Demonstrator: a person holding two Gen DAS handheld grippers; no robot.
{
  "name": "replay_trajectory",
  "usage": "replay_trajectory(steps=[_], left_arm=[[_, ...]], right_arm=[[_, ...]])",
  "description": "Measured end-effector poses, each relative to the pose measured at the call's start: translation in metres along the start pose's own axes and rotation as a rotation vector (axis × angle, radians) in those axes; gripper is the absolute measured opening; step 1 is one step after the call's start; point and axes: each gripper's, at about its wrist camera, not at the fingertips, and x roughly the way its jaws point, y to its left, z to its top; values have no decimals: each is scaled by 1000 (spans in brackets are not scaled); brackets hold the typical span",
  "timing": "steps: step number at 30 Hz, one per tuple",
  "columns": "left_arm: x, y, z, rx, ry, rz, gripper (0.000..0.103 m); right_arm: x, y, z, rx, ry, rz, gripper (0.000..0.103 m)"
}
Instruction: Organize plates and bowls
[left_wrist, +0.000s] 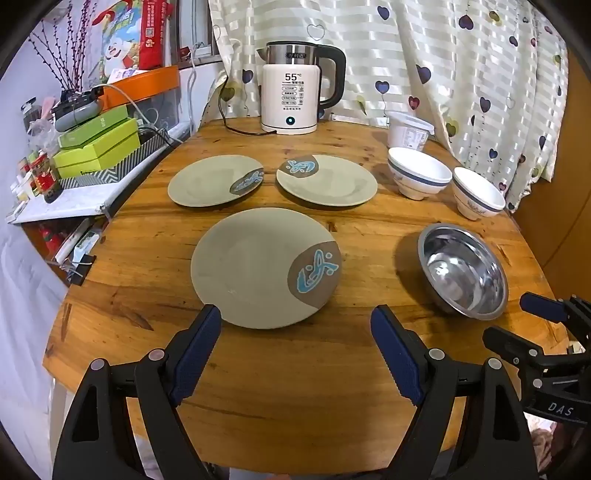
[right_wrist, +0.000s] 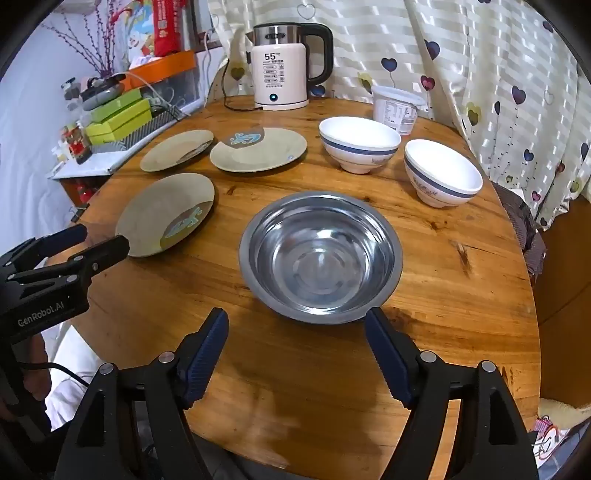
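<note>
Shelf (left_wrist: 74, 199): crowded with boxes and jars, it butts against the desk's left edge, so there is little room to swing out that way.
Left gripper (left_wrist: 295, 321): spread wide and empty, tilted down just short of the near plate; likely lined up to take its near rim.
Near plate (left_wrist: 264, 266): flat on the desk (left_wrist: 295, 387), apart from the others, with bare wood in front of it.
Far plates (left_wrist: 216, 180) and (left_wrist: 327, 180): side by side, nearly touching, near the kettle (left_wrist: 295, 88); probably where a stack would go.
Right gripper (right_wrist: 295, 325): also spread and holding nothing, just before the steel bowl.
Steel bowl (right_wrist: 320, 254): upright, with open desk all round.
White bowls (right_wrist: 359, 142) and (right_wrist: 443, 171): upright near the desk's right edge by the curtain (right_wrist: 480, 55); a tub (right_wrist: 395, 107) stands behind them.
</note>
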Motion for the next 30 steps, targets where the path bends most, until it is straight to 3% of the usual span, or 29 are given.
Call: replay_trajectory(steps=[30], left_arm=[[8,-10,-2,36,52,-11,84]], right_arm=[[1,-4,2,10,3,4,78]])
